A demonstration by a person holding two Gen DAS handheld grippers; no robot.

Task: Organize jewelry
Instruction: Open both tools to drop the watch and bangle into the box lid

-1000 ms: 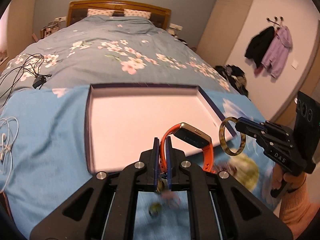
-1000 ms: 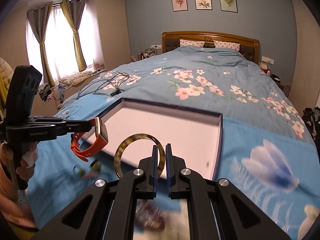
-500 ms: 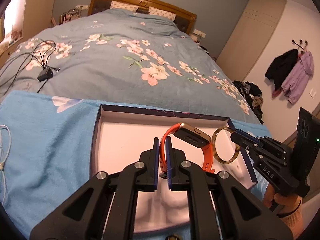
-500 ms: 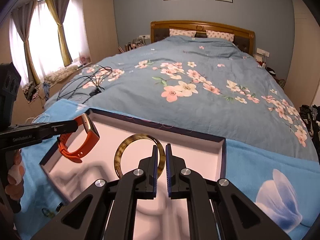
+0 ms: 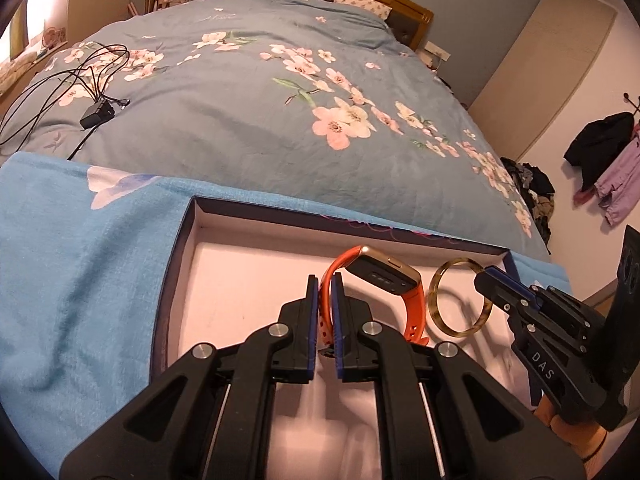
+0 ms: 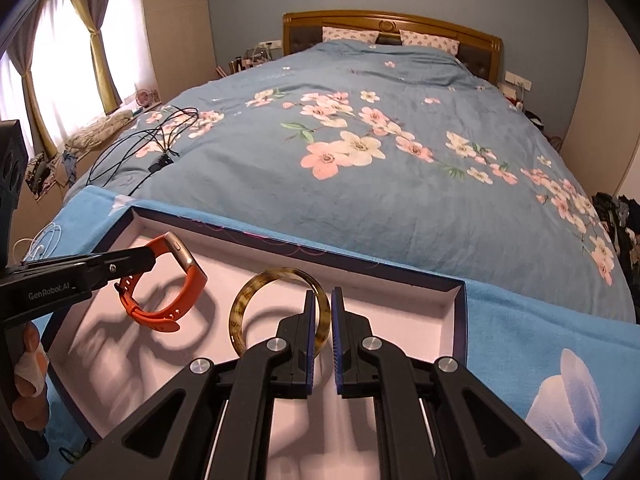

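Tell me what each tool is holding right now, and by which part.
The left tool pinches the orange watch by its strap. The right tool pinches the bangle by its rim. Both hang over the box.

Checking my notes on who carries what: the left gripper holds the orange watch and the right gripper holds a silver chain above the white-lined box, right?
Not the chain: the right wrist view shows the right gripper shut on a tortoiseshell bangle. The rest holds.
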